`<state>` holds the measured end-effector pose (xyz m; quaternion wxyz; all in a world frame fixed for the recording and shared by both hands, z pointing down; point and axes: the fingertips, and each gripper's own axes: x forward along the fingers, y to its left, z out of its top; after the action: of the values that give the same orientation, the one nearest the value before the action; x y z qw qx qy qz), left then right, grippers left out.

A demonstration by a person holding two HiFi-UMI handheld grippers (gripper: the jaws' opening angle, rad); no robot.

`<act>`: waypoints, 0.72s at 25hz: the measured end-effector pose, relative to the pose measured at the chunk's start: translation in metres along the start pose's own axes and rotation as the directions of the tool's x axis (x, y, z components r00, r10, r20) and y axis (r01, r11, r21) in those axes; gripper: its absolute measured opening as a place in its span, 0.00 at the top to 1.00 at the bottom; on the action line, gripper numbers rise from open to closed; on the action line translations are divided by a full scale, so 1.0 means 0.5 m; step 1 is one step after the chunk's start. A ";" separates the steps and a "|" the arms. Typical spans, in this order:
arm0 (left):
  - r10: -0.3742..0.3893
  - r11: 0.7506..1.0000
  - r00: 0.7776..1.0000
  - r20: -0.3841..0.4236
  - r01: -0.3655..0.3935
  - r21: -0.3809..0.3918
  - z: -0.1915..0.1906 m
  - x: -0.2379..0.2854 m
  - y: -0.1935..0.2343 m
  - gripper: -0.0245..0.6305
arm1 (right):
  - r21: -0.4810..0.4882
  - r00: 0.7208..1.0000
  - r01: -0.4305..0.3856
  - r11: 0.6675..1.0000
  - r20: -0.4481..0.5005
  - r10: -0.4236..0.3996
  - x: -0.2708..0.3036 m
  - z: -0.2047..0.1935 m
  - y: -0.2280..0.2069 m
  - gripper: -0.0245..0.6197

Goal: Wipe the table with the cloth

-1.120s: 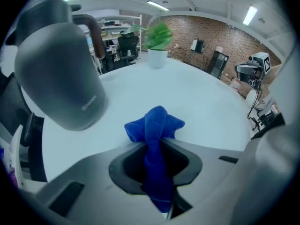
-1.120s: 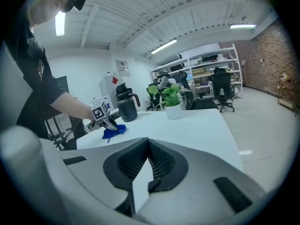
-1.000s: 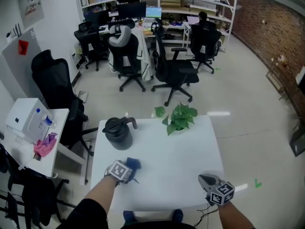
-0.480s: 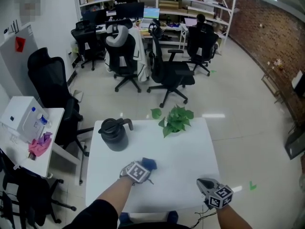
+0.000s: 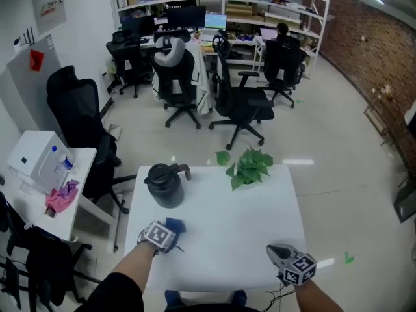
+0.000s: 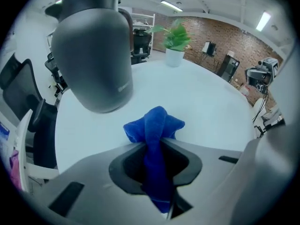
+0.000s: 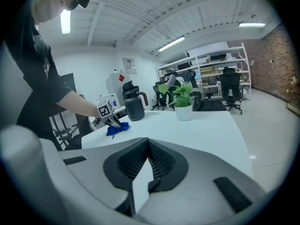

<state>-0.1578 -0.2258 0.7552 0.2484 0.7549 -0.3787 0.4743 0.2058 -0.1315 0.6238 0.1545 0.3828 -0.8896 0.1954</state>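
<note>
The left claw [image 5: 169, 233], pinching the blue cloth [image 6: 154, 125] near the surface's [image 5: 240, 239] front-left corner beside the jug [image 5: 166, 186], is wiping (right claw [image 5: 278, 252] idling shut, empty, at the front edge), probably needing next a sweep rightward, skirting the jug.

head camera peers steeply down on the white surface [image 5: 221, 239]; the one on the left tongs [image 6: 157, 153] sits low, close to the jug [image 6: 93, 55]; the right tongs [image 7: 147, 156] camera looks across. all share jug and plant [image 5: 249, 168].
</note>
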 end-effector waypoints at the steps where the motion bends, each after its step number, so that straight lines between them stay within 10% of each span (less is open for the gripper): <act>1: -0.009 1.000 1.000 0.015 0.009 0.005 0.018 0.007 -0.016 0.87 | 0.000 1.000 0.000 1.000 0.001 0.000 -0.003 -0.002 -0.002 0.96; 10: -0.144 0.978 0.989 0.044 0.136 0.156 0.191 0.107 -0.262 0.87 | 0.007 0.998 0.056 0.998 -0.011 -0.056 -0.056 -0.013 -0.028 0.96; 18: -0.079 0.993 0.997 0.021 0.077 0.089 0.088 0.052 -0.142 0.87 | 0.011 0.998 0.055 0.998 -0.035 -0.055 -0.041 -0.026 -0.026 0.96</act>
<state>-0.0705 -0.2248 0.7587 0.2286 0.7851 -0.3308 0.4711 0.2307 -0.1212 0.6294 0.1732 0.4046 -0.8747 0.2030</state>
